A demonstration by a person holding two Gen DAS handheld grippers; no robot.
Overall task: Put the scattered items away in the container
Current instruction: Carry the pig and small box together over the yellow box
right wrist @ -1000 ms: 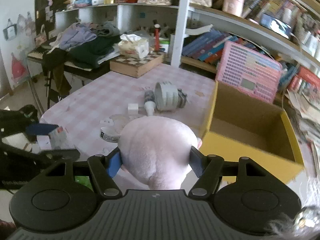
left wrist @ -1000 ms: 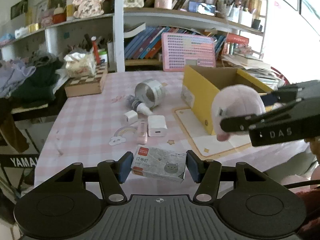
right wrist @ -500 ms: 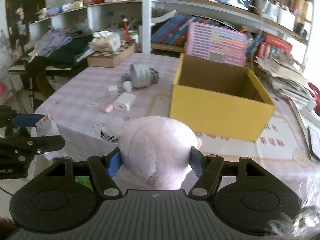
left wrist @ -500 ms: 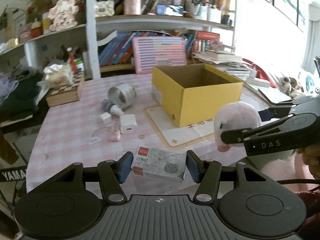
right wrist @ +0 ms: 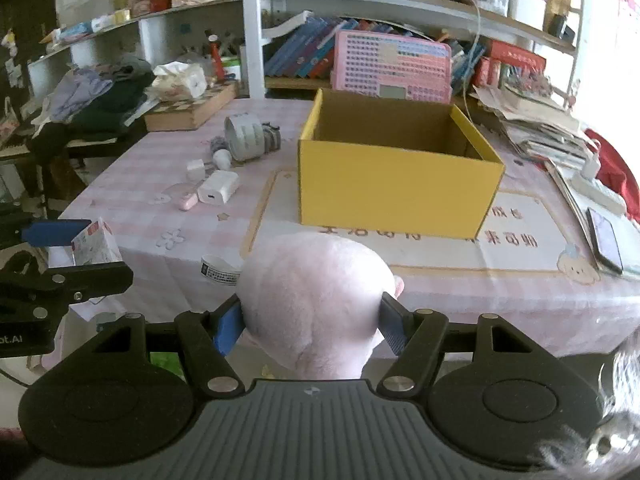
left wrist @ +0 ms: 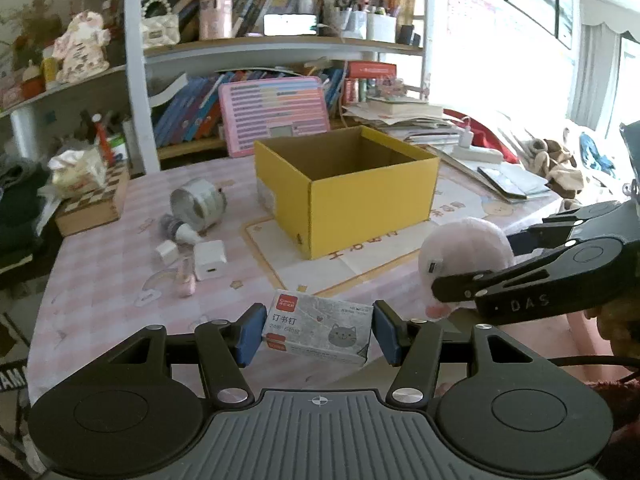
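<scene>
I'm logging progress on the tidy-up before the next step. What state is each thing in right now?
Left gripper: shut on the staple box, held off the table.
Right gripper: shut on the pink plush toy, held off the table.
Yellow box: open, upright, nothing visible inside.
Tape roll: lying on its side on the table.
White charger: lying on the table, not yet packed.
</scene>
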